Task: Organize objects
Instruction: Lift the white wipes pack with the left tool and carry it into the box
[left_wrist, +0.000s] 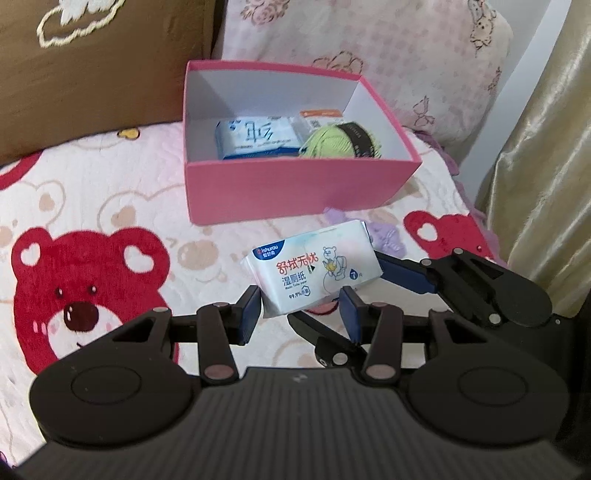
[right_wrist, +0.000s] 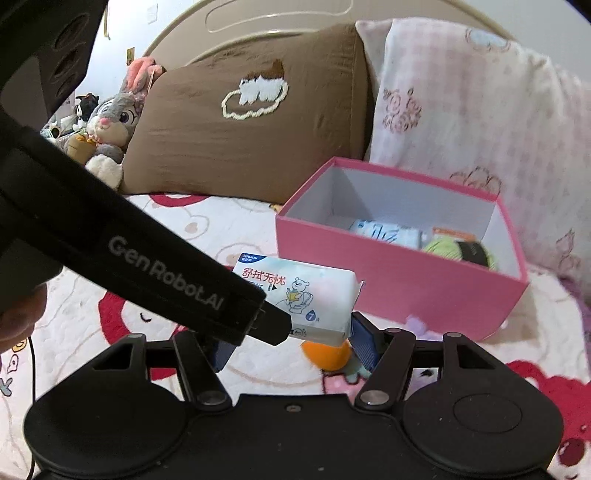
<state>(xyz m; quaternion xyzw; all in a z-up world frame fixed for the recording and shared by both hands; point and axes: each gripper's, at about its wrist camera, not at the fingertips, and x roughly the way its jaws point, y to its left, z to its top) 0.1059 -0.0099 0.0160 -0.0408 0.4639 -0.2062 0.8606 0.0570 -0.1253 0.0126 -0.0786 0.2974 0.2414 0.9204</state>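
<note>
Looking along my left gripper (left_wrist: 301, 310), I have the wet-wipe pack (left_wrist: 312, 271) clamped by its near end between the blue pads, and my right gripper (left_wrist: 384, 267) comes in from the right with a blue pad against the pack's far end, so both tools carry it together above the bear-print bedspread (left_wrist: 85, 206). Ahead sits the pink box (left_wrist: 295, 192), open-topped, already holding a blue-and-white tissue pack (left_wrist: 258, 138), a green yarn ball (left_wrist: 340, 142) and a small orange-labelled packet (left_wrist: 319, 114), so I judge that part done. From my right gripper (right_wrist: 291, 345), the same wipe pack (right_wrist: 314, 295) sits between its pads, gripped at its right edge, while the left tool's black arm crosses in front and hides the left pad. An orange object (right_wrist: 327, 354) lies on the bedspread under the pack; I cannot tell what it is, but it probably still needs boxing. This pack still has to reach the box (right_wrist: 388, 273).
</note>
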